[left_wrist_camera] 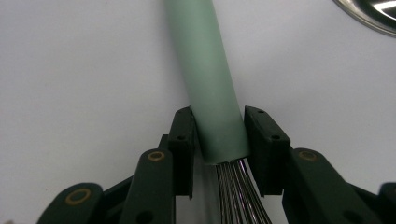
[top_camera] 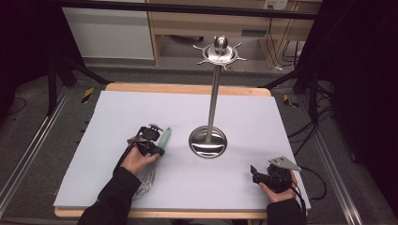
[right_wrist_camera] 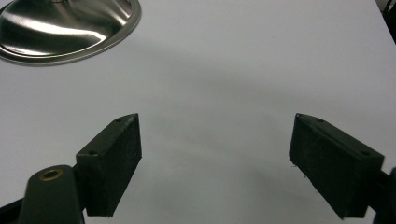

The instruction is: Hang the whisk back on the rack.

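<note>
A whisk [top_camera: 157, 152] with a pale green handle lies on the white sheet [top_camera: 117, 117] covering the desk [top_camera: 187, 87], left of centre, its wire end toward the near edge. The left claw [top_camera: 155, 146] is clenched on the handle just above the wires [left_wrist_camera: 238, 191], one jaw on each side. Whether the whisk is lifted at all is hard to tell. To its right stands a metal stand [top_camera: 209, 140] with a round base, a tall post and hooks on top. The right claw [top_camera: 256, 172] sits released near the right near corner, jaws wide apart, nothing between them.
</note>
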A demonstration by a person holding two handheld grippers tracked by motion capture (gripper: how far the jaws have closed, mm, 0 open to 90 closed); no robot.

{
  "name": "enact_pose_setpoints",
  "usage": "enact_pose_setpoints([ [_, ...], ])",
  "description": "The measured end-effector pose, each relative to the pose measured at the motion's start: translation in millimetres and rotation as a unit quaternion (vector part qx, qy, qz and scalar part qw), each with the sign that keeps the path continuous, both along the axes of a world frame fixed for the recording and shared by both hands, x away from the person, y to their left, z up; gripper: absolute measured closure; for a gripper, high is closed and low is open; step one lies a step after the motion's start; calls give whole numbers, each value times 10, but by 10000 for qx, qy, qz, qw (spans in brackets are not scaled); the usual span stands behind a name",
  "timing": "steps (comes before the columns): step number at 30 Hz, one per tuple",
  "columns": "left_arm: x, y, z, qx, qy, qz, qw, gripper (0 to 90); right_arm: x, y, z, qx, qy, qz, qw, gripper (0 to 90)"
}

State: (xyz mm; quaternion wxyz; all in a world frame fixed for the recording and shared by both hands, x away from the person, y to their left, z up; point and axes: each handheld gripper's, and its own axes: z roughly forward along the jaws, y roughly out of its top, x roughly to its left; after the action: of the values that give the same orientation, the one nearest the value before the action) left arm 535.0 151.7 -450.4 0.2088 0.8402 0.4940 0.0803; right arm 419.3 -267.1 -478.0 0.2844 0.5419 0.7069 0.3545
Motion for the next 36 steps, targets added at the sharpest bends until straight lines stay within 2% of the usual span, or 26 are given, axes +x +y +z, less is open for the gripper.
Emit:
enact_pose_setpoints([
  [8,-38,-11,52,-109,-27,-10,9999,664,0,-1,1,-1,-4,5,10000,172],
  [13,-110,4,150,-307,-138,-45,9994,673,-2,-2,3,6,-13,2,10000,171],
  [15,-166,25,212,-477,-237,-47,9986,680,-1,-3,3,2,-17,1,10000,171],
  [17,-185,36,233,-517,-275,-66,9983,681,-1,-3,2,-1,-19,-1,10000,171],
  [19,-251,64,296,-651,-392,-72,9971,685,-1,-3,2,-9,-19,1,10000,171],
  [21,-274,77,316,-692,-435,-97,9966,686,-1,-2,2,-2,-18,-6,10000,171],
  [22,-323,100,353,-781,-514,-123,9955,687,-3,-2,3,1,-17,-7,10000,171],
  [25,-374,129,391,-842,-611,-162,9944,688,-3,-2,3,-6,-17,-7,10000,171],
  [27,-450,175,438,-972,-762,-183,9922,689,-3,-3,3,-14,-21,-6,10000,171],
  [29,-470,193,452,-984,-811,-199,9916,689,-3,-2,3,-14,-19,-10,10000,171],
  [33,-580,278,510,-1160,-1054,-180,9875,689,-2,-2,0,-33,-14,-17,10000,169],
  [34,-580,278,510,-1160,-1054,-180,9875,689,-2,-2,0,-33,-14,-17,10000,169],
  [36,-625,323,530,-1251,-1156,-176,9852,689,-2,-2,-1,-36,-7,-24,10000,168],
])
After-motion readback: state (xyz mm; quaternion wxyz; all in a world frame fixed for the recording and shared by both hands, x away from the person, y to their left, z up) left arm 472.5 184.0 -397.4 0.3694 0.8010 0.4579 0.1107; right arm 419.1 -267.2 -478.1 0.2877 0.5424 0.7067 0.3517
